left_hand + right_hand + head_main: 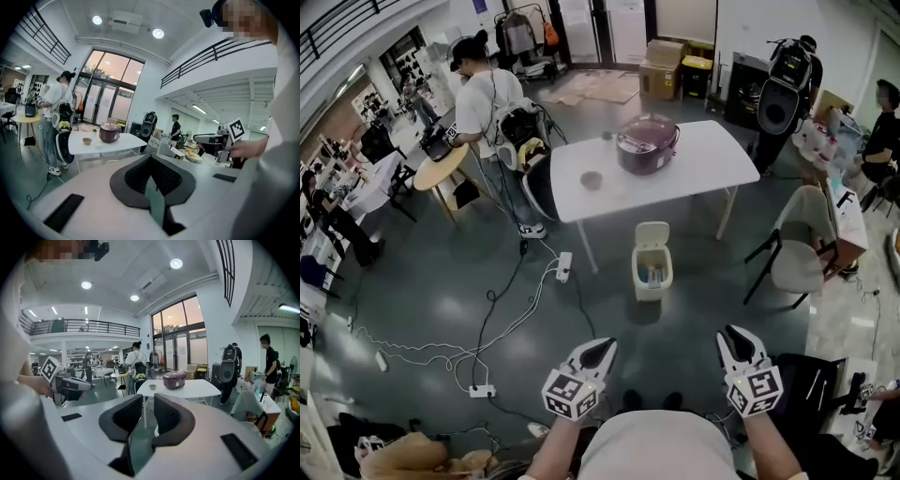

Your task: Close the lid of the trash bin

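Observation:
In the head view a small cream trash bin (652, 274) stands on the grey floor in front of the white table, its lid (652, 234) tipped up at the back and several items showing inside. Both grippers are held low, near the person's body and well short of the bin. My left gripper (602, 345) (151, 157) is shut, its dark pads meeting with nothing between them. My right gripper (734, 333) (147, 401) is open, with a narrow gap between its pads and nothing in it.
A white table (703, 150) behind the bin carries a maroon rice cooker (647, 142) and a small bowl (592, 179). A grey chair (797, 253) stands to the right. A power strip (564, 265) and cables lie on the floor to the left. People stand around the room.

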{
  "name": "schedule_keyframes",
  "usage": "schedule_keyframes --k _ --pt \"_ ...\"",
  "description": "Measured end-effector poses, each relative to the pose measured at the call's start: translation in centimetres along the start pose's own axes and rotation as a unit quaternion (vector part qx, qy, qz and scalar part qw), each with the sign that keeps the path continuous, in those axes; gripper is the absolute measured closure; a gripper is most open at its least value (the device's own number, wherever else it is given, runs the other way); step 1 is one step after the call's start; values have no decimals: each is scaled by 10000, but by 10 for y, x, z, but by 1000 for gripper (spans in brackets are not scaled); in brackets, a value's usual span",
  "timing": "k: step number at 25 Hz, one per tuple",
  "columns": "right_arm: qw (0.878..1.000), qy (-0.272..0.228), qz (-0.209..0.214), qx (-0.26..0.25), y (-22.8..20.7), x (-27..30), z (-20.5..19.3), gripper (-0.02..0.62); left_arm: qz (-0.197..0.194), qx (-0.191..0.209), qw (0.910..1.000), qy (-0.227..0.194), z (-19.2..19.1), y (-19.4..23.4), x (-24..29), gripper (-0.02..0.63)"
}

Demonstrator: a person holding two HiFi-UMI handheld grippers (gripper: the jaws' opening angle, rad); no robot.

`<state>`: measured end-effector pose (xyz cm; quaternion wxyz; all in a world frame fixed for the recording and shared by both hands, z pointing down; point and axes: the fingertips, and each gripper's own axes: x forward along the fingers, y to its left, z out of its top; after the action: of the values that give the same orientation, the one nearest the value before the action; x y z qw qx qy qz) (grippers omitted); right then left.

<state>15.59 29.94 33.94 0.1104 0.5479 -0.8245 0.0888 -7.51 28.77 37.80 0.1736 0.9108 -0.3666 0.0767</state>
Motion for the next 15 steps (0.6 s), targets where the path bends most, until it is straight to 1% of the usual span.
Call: schedule_keyframes --k 7,15 --pt "9999 109 -93 -16 18 13 3 504 -102 -17 9999 17 1 19 -9 594" --pt "9998 188 -12 17 35 36 -4 505 -23 -115 9999 44 -6 44 -20 595"
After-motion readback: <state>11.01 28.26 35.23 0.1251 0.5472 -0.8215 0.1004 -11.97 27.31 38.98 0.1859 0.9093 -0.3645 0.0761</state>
